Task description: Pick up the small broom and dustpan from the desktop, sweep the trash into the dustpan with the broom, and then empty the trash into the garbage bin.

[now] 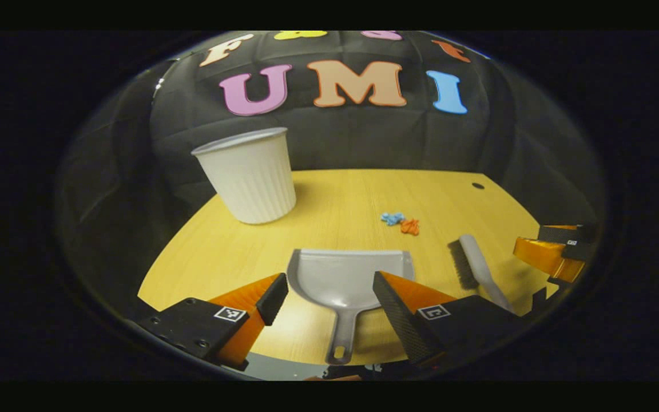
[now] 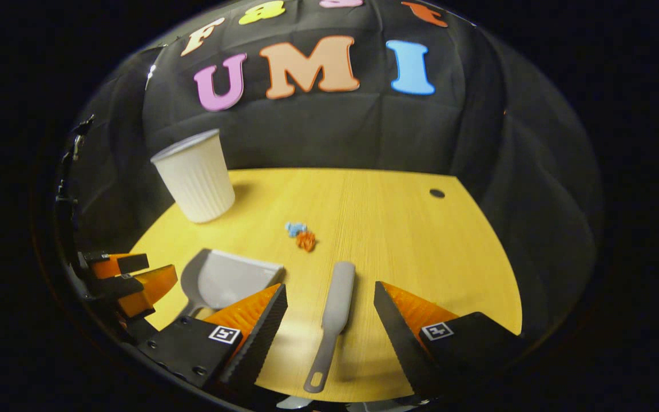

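Both-wise, left gripper [image 1: 329,300] and right gripper [image 2: 329,317] gape wide, empty, straddling the grey plastic dustpan [image 1: 348,281] and grey-handled small broom [image 2: 332,315] lying flat on the yellow wooden desktop [image 2: 398,240]; thin handles may slip sideways on closing.

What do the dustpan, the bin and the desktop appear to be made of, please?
The grey scoop-shaped dustpan looks like moulded plastic, smooth with a soft sheen. The white ribbed garbage bin also seems plastic, matte, with vertical flutes. The yellow desktop shows fine straight grain lines, likely wood-effect laminate, though real wood cannot be ruled out.
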`<state>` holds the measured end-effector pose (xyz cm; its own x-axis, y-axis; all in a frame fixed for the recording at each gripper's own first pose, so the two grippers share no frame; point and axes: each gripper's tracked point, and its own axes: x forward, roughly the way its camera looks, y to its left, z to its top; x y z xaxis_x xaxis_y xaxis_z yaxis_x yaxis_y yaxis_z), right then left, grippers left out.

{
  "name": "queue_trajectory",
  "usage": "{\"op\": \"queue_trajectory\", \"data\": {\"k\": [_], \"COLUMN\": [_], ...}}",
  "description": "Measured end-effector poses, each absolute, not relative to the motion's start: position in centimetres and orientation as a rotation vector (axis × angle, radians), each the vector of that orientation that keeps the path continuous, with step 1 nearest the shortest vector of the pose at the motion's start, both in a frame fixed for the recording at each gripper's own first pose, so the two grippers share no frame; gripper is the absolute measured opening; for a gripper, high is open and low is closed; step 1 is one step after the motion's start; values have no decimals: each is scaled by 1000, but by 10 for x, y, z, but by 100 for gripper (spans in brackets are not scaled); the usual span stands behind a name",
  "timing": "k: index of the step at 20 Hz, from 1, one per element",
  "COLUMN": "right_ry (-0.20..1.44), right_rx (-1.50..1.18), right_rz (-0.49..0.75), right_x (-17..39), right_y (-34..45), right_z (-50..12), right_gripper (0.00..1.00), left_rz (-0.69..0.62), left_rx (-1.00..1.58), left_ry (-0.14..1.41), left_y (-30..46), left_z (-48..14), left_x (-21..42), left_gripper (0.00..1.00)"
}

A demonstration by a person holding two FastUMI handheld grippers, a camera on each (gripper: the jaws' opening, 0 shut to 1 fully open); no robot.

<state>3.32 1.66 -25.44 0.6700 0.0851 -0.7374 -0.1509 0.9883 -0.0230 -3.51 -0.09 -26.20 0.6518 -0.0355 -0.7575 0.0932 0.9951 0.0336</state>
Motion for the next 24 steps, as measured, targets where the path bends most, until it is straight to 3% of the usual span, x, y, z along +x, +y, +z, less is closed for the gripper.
{"op": "queue_trajectory", "data": {"k": [8,10,12,14,15,16,17,20,21,24], "right_ry": [1103,1166,1204,1226,1240,1259,1271,1274,1260,1216], "right_rx": [-143,-146,-167,-194,-203,-209,-216,-242,-254,-262], "right_rz": [94,92,87,88,94,87,87,131,138,162], "right_x": [19,20,20,23,23,23,22,26,27,41], "right_y": [12,12,10,10,11,12,9,10,8,9], "right_z": [-333,-345,-354,-358,-361,-363,-363,-366,-365,-365], "right_gripper": [95,84,78,73,69,61,40,28,25,12], "left_rz": [-110,-125,-133,-150,-154,-153,-168,-187,-198,-246], "left_rx": [67,69,73,76,83,89,80,41,34,29], "left_ry": [1121,1173,1214,1248,1269,1283,1313,1319,1319,1305], "left_y": [13,11,8,4,4,4,1,0,0,6], "left_z": [-321,-332,-341,-352,-357,-362,-368,-372,-372,-363], "left_x": [-69,-78,-83,-84,-87,-86,-89,-88,-87,-82], "left_gripper": [93,93,82,65,62,60,55,40,30,28]}}
